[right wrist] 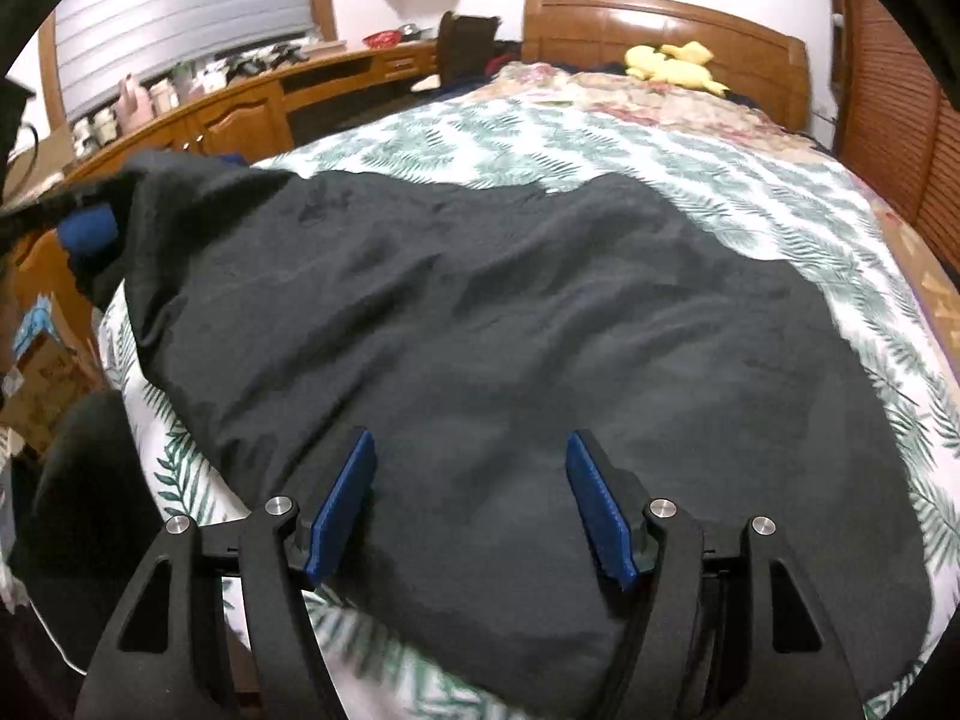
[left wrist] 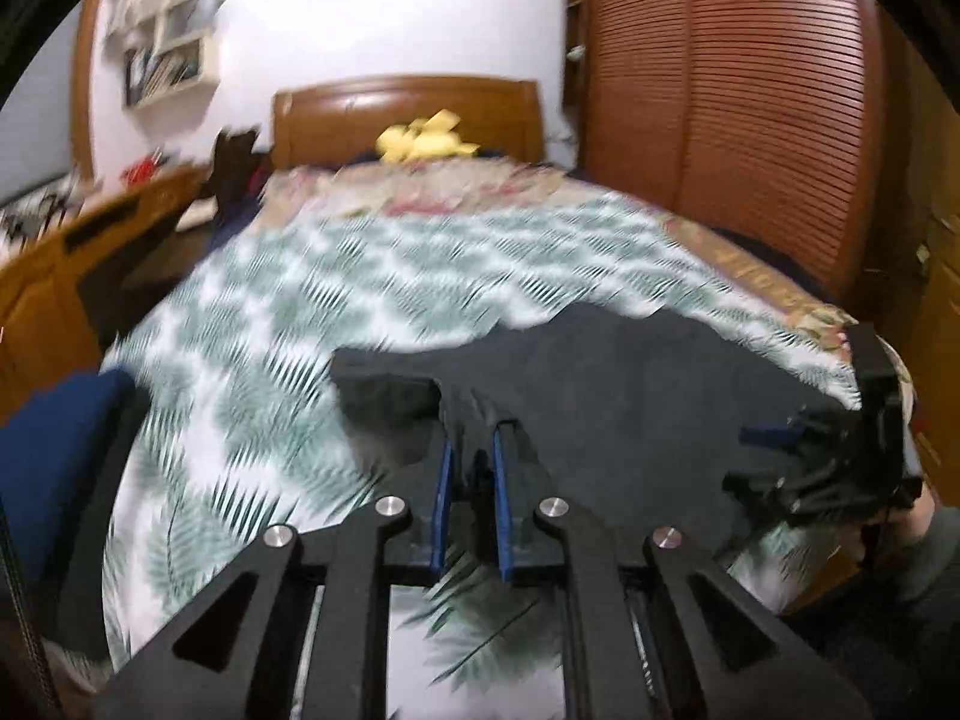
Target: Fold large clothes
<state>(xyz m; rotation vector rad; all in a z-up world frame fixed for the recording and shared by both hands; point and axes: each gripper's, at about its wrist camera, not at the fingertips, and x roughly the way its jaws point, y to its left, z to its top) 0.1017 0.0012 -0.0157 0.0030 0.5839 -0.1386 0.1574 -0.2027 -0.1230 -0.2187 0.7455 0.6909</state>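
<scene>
A large dark grey garment (right wrist: 510,324) lies spread on the bed's fern-print sheet (right wrist: 690,156). My left gripper (left wrist: 471,450) is shut on a fold of the garment (left wrist: 630,396) and holds its edge lifted; it also shows in the right wrist view (right wrist: 84,228) at the far left, with the cloth raised there. My right gripper (right wrist: 471,468) is open and empty, just above the garment's near part. It shows at the right edge of the left wrist view (left wrist: 840,456).
A yellow plush toy (right wrist: 672,69) lies by the wooden headboard (right wrist: 660,18). A wooden desk with clutter (right wrist: 240,96) runs along the bed's left side. A louvred wardrobe (left wrist: 720,120) stands to the right. A blue chair (left wrist: 54,456) stands left of the bed.
</scene>
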